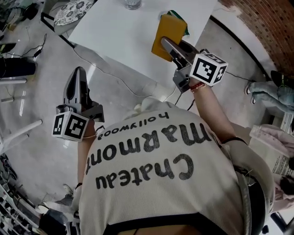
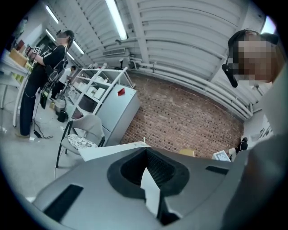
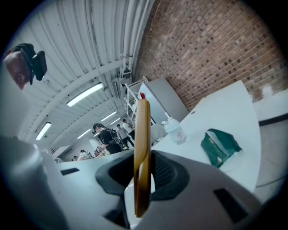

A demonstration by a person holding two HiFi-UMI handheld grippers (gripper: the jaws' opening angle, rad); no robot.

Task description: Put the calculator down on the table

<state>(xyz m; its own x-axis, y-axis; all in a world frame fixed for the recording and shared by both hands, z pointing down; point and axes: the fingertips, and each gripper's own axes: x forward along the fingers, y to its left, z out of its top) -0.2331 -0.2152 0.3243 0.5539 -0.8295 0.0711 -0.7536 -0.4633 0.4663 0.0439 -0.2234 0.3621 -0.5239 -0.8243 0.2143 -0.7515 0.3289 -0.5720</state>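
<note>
The calculator (image 1: 166, 31) is a flat yellow-orange slab, and my right gripper (image 1: 167, 44) is shut on its near end. It hangs over the near right part of the white table (image 1: 119, 32). In the right gripper view the calculator (image 3: 142, 134) stands edge-on between the jaws, tilted upright. My left gripper (image 1: 79, 73) is over the floor to the left of the table, apart from it. Its jaws meet at the tips (image 2: 145, 155) with nothing between them.
A green pouch (image 3: 219, 144) and a clear bottle (image 3: 174, 130) are on the table beyond the calculator. A chair with a patterned cushion (image 1: 73, 10) stands at the table's far left corner. Cables (image 1: 105, 69) run across the floor. A brick wall (image 1: 266, 27) is at the right.
</note>
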